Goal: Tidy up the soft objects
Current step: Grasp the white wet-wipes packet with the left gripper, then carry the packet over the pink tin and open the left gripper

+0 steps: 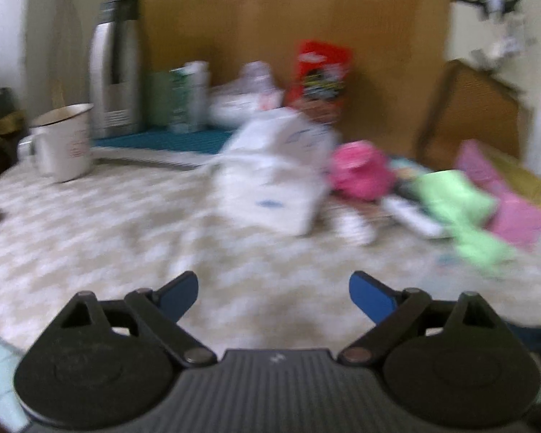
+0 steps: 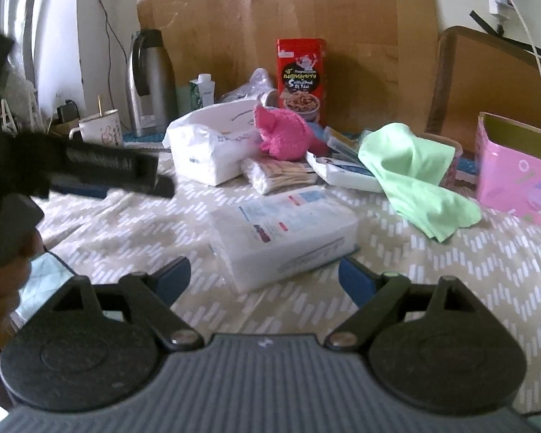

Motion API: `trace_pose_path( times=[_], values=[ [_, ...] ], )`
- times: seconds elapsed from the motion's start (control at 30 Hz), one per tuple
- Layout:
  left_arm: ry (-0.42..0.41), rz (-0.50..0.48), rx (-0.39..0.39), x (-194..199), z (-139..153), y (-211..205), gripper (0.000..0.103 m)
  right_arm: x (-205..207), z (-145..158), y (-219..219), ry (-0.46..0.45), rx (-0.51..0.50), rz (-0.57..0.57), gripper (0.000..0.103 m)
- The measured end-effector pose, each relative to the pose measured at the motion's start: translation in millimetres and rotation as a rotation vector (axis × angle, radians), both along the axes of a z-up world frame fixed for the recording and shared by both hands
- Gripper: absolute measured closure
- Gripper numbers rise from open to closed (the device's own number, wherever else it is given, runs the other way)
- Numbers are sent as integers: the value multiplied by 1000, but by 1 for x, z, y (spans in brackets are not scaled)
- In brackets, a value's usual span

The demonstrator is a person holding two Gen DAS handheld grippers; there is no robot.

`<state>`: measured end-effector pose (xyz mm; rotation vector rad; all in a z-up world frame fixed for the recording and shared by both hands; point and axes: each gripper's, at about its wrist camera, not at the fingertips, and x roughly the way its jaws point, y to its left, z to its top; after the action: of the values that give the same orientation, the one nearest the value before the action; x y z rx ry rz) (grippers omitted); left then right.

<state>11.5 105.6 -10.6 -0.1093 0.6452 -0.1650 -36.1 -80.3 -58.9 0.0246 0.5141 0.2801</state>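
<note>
Patterned beige cloth (image 2: 451, 270) covers the bench, and a brown board stands along its far edge. Against that board, probably pushed back to keep the middle free, stand a steel flask (image 2: 149, 83), a carton (image 2: 203, 88) and a red box (image 2: 301, 75); a white mug (image 2: 102, 131) sits toward the far left corner.

The soft things lie mid-bench: a tissue pack (image 2: 285, 234) nearest the right tongs (image 2: 265, 281), a second, opened tissue pack (image 2: 205, 151) behind it, a pink plush (image 2: 281, 133) leaning on that one, and a bag of cotton buds (image 2: 277, 175) in front of the plush. A green cloth (image 2: 414, 176) is draped over a small tray's edge, and a pink box (image 2: 512, 176) stands open at the right edge, likely the place to put things.

Both tongs are open and empty. The right tongs are lined up on the near tissue pack, apart from it, which suggests it is the first pick. The left tongs (image 1: 274, 297) hover over bare cloth; that view is blurred.
</note>
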Motion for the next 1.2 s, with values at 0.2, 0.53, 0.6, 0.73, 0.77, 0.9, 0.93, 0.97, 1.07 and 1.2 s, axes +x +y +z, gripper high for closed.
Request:
trace_pose_path(
  times=[0.2, 0.53, 0.6, 0.73, 0.77, 0.9, 0.93, 0.97, 1.07, 1.2],
  values=[
    [39, -198, -79, 12, 2, -31, 14, 23, -4, -13, 51, -15, -23, 10],
    [198, -309, -184, 38, -22, -67, 37, 36, -5, -16, 51, -31, 37, 9],
    [193, -321, -172, 34, -21, -73, 39, 32, -6, -21, 34, -36, 26, 11],
    [210, -317, -198, 28, -18, -78, 44, 31, -3, -35, 12, -19, -14, 13],
    [201, -310, -190, 27, -18, -79, 45, 32, -1, -36, 7, -21, -11, 15],
    [169, -261, -156, 22, -13, -77, 45, 34, 2, -28, -11, -39, 42, 21],
    [160, -250, -146, 22, -12, -74, 45, 35, 3, -23, -25, -54, 63, 22],
    [151, -236, -141, 22, -11, -71, 45, 37, 4, -19, -32, -61, 81, 22],
    [165, -200, -160, 29, -13, -59, 46, 47, 2, -10, -24, -61, 115, 22],
    [165, -203, -180, 32, -10, -61, 47, 48, 5, -15, -33, -47, 98, 24]
  ],
)
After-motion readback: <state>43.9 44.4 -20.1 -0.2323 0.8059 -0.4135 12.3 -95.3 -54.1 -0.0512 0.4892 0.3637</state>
